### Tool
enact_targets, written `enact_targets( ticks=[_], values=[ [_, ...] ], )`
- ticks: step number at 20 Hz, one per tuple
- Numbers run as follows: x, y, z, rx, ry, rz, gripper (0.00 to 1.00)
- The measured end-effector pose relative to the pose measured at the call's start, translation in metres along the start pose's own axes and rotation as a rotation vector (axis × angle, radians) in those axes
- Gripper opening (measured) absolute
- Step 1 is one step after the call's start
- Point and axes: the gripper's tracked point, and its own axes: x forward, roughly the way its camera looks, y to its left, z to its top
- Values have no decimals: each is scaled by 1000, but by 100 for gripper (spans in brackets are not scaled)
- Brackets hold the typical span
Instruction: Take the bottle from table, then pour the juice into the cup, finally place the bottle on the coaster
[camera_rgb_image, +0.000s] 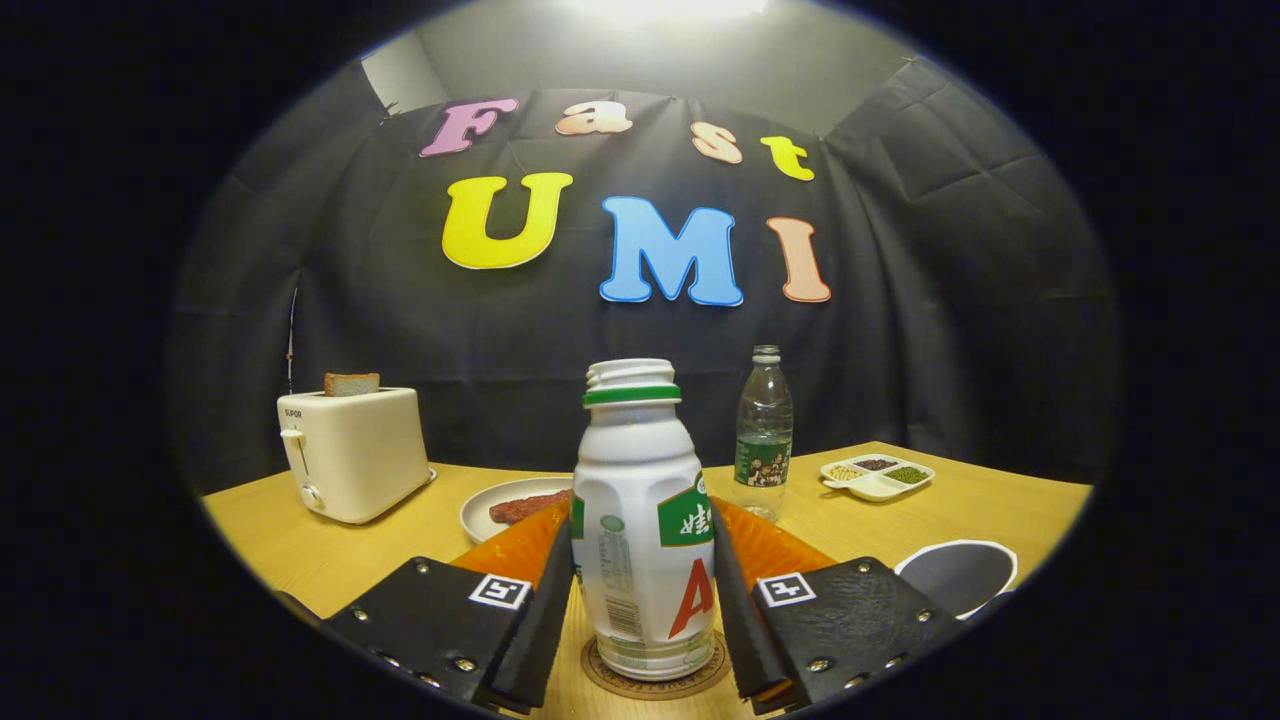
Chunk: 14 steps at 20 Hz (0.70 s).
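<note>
A white juice bottle with a green neck ring and no cap stands upright on a round brown coaster on the wooden table. My gripper is around the bottle's body. Its left finger and right finger lie against the bottle's two sides, and both seem to press on it. The cup, white-rimmed with a grey inside, stands on the table just right of the right finger.
A white toaster holding a slice of bread stands at the back left. Behind the bottle lies a white plate with reddish food. A clear water bottle and a small divided dish stand at the back right.
</note>
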Motion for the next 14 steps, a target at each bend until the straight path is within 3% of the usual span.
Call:
enact_targets(
  ticks=[6,10,14],
  values=[
    [-5,-7,0,88,-18,-8,75],
    [-8,-4,8,92,-44,7,97],
    [-15,-3,22,93,-59,6,98]
  ],
)
